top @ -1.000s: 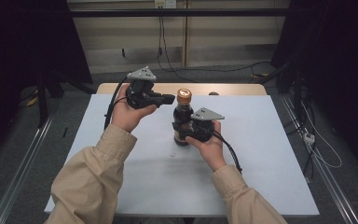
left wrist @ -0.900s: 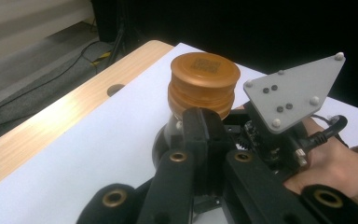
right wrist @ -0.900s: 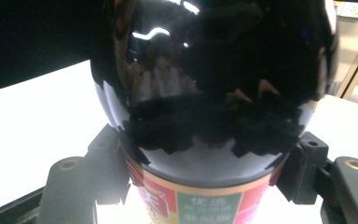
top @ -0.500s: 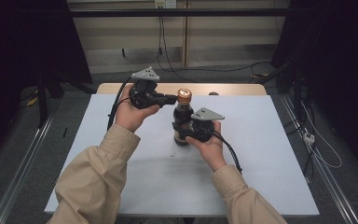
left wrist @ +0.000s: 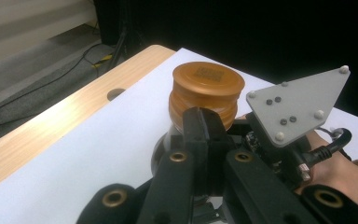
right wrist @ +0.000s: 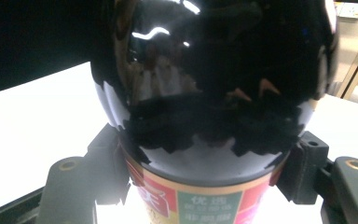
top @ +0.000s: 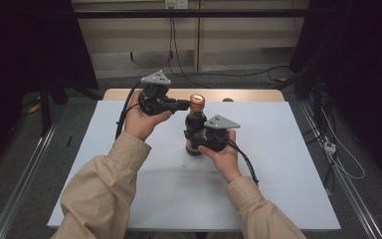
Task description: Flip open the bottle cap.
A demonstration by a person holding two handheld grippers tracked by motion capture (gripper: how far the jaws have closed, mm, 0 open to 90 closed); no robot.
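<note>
1. On the counter [top: 288,164], near its middle: dark glass bottle [top: 195,130], upright, orange-brown cap [top: 197,102] on top.
2. Right of the bottle: right gripper [top: 195,142], held level, fingers clamped on the bottle's lower body at the label band. Seen up close in the right gripper view, a black finger [right wrist: 109,158] pressed against each flank of the bottle [right wrist: 214,93], coloured label [right wrist: 200,203] just below the glossy shoulder.
3. Left of the bottle, at cap height: left gripper [top: 181,104], fingers pressed together, nothing between them, tips pointing at the cap and just beside it. Contact with the cap: cannot tell.
4. From the left gripper view: closed fingers [left wrist: 205,135] directly in front of the cap's [left wrist: 207,91] ribbed side, cap flat-topped with a small square mark.
5. Beyond the bottle in the same view: grey three-cornered plate [left wrist: 296,105] of the right gripper, with part of the right hand [left wrist: 342,170] behind it.
6. Behind the bottle, at the counter's far edge: bare wooden strip [top: 248,94].
</note>
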